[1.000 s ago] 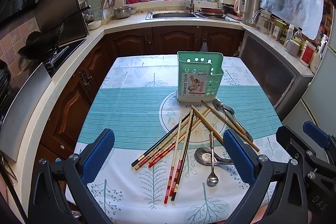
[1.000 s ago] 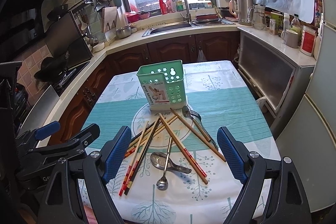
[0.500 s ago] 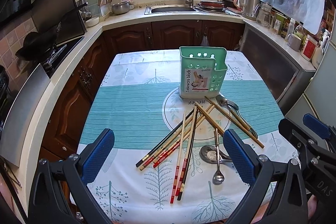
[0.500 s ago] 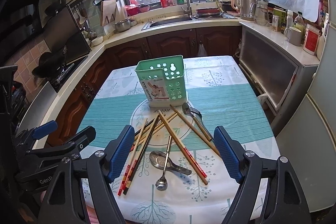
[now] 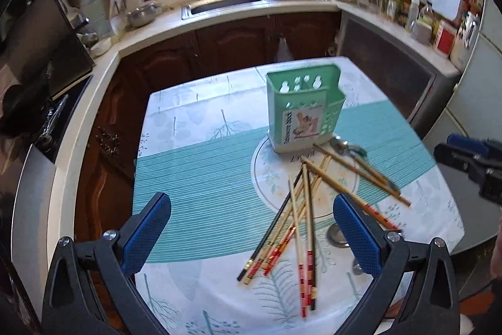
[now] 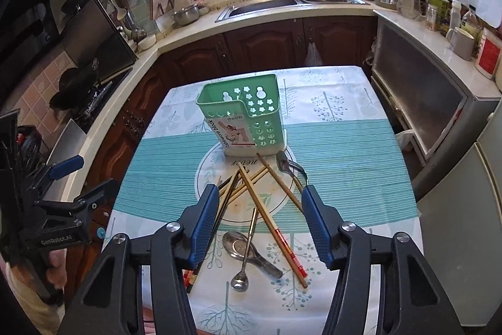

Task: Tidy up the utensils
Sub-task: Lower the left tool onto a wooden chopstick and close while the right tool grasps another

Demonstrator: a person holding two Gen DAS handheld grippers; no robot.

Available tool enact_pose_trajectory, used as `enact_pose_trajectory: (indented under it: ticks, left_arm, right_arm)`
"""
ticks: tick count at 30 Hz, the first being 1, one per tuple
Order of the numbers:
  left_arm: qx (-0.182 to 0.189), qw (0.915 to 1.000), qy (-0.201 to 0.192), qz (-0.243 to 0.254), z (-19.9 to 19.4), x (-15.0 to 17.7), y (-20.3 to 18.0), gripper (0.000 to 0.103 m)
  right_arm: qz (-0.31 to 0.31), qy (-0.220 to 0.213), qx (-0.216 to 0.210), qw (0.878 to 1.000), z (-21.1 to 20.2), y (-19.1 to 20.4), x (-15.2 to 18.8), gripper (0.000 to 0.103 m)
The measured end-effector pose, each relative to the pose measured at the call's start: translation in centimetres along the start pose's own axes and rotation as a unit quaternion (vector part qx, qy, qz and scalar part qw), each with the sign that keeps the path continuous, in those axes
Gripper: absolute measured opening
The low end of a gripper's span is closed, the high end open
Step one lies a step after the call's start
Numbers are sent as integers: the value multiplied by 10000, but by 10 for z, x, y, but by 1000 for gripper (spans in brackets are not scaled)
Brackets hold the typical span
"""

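Observation:
A green utensil holder (image 5: 302, 107) (image 6: 243, 115) stands upright mid-table. In front of it lie several chopsticks (image 5: 295, 219) (image 6: 269, 219) in a loose crossed pile, two steel spoons (image 6: 248, 250), and a spoon with a fork (image 6: 290, 167) by the holder's right side. My left gripper (image 5: 251, 234) is open and empty, above the table's left front, left of the pile. My right gripper (image 6: 257, 222) is open and empty, held above the pile and the spoons. Each gripper shows in the other's view (image 6: 62, 209) (image 5: 470, 159).
The table has a teal and white cloth (image 5: 200, 178). Brown cabinets and a counter with a sink (image 6: 260, 5) run behind. A stove (image 6: 91, 103) is at left, a grey cabinet (image 6: 420, 96) and a fridge (image 6: 464, 209) at right.
My left gripper swung left and forward, so the pile now sits to its right. My right gripper moved forward and lower over the pile, its jaws narrower than before.

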State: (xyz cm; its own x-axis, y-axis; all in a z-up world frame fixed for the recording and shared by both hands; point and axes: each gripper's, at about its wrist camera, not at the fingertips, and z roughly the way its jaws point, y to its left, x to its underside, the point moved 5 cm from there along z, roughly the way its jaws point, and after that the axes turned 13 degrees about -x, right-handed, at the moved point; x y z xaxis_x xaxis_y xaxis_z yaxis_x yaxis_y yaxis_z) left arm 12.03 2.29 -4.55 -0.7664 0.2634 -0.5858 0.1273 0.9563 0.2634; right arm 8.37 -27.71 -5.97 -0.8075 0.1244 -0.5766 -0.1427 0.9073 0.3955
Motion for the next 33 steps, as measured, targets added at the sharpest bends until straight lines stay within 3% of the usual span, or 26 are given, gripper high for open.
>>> enact_pose_trajectory:
  ticks: [6,11,13,15,17,21,23,26,33]
  left_arm:
    - [170,9978,508,387,62,15,-4,99]
    - [737,9915,857,644,97,35,-32,94]
    - [923,9883,1003,679,105,39,-43,88]
    - [1164,9829,1232,714,118,43,-57,72]
    - [1297,9780,1465,728,130,46,-68,66]
    - [1441,9708,1793,677,151,47,-80,48]
    - [1488,9674,1951,622,161,45,-86,47]
    - [1494,9636,2130,621,171,44,-94,35]
    - [1452,9562,2446,695,183,45,-115,34]
  right_arm:
    - [-134,609,-184,9979,64,-6,-3,42]
    - [-80,1138,-161,9933,118,-31,1,34]
    - [-54,1343,-211,9907,136,-43,4,30]
    - [-90,1497,-156,9886,153,-55,8,28]
    - [-182,1626,-161,9864,169,-65,11,27]
    - [-244,1855,-251,9820,195,-80,14,26]
    - [-235,1942,-342,9801,205,-85,15,25]
    - [-312,2067,-444,9769,212,-86,13,22]
    - [-600,2400,-639,9668,228,-77,8,21]
